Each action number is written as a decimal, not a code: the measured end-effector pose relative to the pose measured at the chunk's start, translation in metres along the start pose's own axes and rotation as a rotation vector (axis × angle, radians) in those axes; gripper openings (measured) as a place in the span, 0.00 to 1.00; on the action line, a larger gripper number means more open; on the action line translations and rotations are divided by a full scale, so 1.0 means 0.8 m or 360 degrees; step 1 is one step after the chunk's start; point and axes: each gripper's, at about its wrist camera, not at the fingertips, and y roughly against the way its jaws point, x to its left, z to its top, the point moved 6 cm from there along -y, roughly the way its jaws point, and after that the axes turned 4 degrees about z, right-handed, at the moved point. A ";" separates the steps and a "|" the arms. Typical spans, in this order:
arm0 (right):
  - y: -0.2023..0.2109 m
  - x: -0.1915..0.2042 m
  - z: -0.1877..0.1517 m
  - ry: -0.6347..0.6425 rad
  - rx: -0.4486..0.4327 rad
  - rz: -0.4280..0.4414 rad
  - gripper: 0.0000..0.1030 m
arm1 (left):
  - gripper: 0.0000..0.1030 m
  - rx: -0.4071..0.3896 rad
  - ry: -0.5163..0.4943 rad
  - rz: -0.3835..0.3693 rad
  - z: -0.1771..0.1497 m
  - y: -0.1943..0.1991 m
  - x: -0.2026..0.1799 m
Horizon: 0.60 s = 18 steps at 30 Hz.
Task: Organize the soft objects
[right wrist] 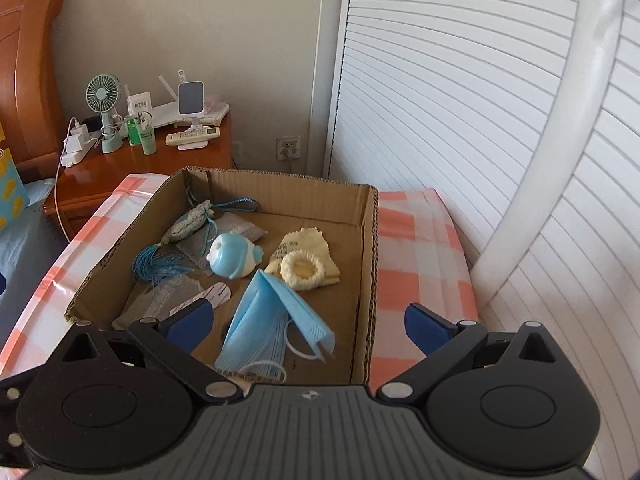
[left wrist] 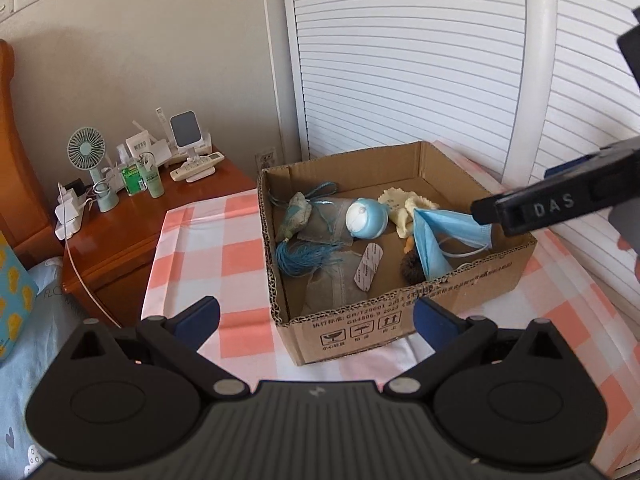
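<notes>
An open cardboard box (left wrist: 400,320) (right wrist: 370,280) sits on the pink-checked bed cover. Inside lie a blue face mask (left wrist: 436,240) (right wrist: 272,320), a round blue-and-white plush toy (left wrist: 366,218) (right wrist: 232,256), a cream cloth with a knitted ring (right wrist: 304,264) (left wrist: 400,204), a blue tassel charm (left wrist: 300,256) (right wrist: 160,264) and grey fabric pieces (left wrist: 328,292). My left gripper (left wrist: 316,314) is open and empty in front of the box. My right gripper (right wrist: 306,322) is open just above the mask, which stands loosely tented between its fingers; it shows in the left wrist view (left wrist: 504,216) over the box's right side.
A wooden nightstand (left wrist: 132,224) (right wrist: 140,164) at the left holds a small fan (left wrist: 86,152), bottles, a remote and chargers. White louvered doors (left wrist: 400,60) stand behind the box. A wooden headboard (right wrist: 32,60) and blue bedding (left wrist: 32,340) are at the far left.
</notes>
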 end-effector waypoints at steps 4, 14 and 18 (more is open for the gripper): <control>0.031 0.011 -0.028 -0.0018 -0.0010 -0.0066 1.00 | 0.99 -0.0003 0.0041 -0.0007 -0.001 0.014 -0.001; 0.071 0.018 -0.064 -0.0117 -0.0036 -0.0124 1.00 | 0.99 -0.0002 0.0130 0.0043 -0.002 0.026 -0.002; 0.073 0.017 -0.071 -0.0143 -0.0026 -0.0114 1.00 | 0.99 0.0011 0.0119 0.0043 -0.005 0.025 -0.005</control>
